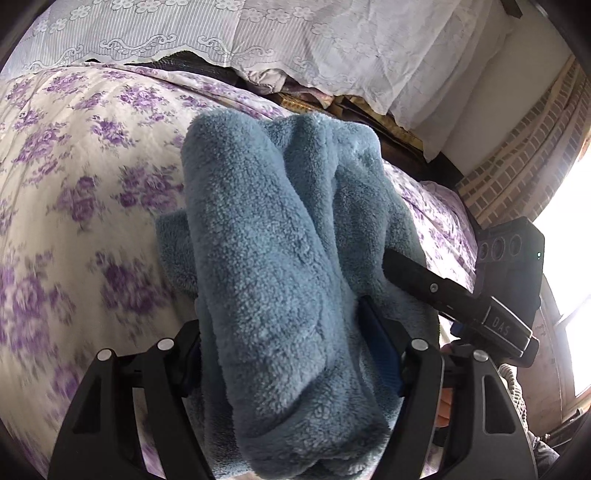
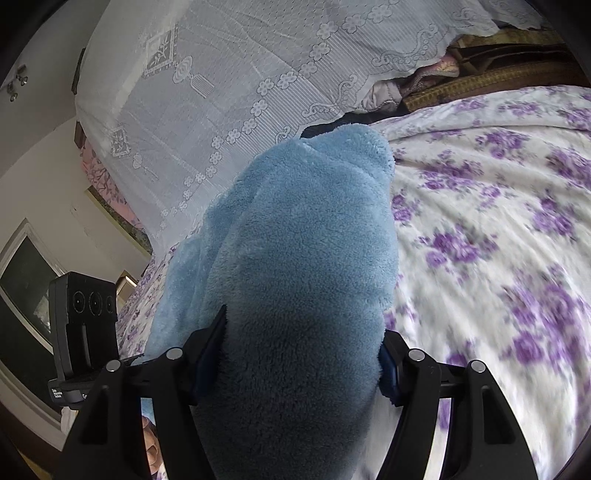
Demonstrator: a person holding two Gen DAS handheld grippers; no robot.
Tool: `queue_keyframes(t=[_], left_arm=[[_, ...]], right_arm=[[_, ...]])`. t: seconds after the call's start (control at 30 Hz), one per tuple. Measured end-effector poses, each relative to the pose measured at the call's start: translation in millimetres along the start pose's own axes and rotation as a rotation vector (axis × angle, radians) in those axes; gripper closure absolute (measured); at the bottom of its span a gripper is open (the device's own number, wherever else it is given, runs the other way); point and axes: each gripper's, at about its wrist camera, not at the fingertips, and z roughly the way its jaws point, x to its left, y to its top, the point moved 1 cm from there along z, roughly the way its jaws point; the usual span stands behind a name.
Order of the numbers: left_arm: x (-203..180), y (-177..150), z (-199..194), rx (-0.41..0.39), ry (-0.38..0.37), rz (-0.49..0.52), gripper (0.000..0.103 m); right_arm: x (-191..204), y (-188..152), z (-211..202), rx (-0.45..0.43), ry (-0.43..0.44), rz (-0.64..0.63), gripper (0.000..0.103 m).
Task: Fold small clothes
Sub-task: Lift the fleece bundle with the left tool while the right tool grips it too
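Observation:
A thick blue fleece garment (image 1: 273, 240) is bunched into a long roll and lifted over the bed. My left gripper (image 1: 288, 332) is shut on it, its blue pads pressing both sides of the roll. One of the right gripper's black fingers (image 1: 417, 277) reaches into the same cloth from the right. In the right wrist view the blue fleece garment (image 2: 303, 251) fills the middle, and my right gripper (image 2: 301, 339) is shut on it. The fingertips are buried in the pile. The garment's lower part hangs out of sight.
A bedspread (image 1: 74, 184) (image 2: 498, 221) with purple flowers lies under the garment. White lace cloth (image 1: 184, 33) (image 2: 221, 74) drapes behind the bed over stacked bedding. A brick wall (image 1: 517, 166) and a bright window (image 1: 576, 229) are at the right. A person's hand (image 2: 149, 446) shows low at the left.

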Motion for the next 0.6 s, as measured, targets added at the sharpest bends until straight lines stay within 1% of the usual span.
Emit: queue_keyframes(t=[0.27, 0.5, 0.6], left_arm=[[-36, -29, -8, 0.015, 0.001, 0.048, 0.033], [-75, -57, -8, 0.037, -0.010, 0.087, 0.033], [-91, -64, -6, 0.047, -0.018, 0.100, 0.033]], right_arm=[[-2, -20, -38, -0.006, -0.016, 0.009, 0.034], [-14, -37, -80, -0.011, -0.044, 0.013, 0.034], [-19, -43, -99, -0.020, -0.062, 0.015, 0.034]])
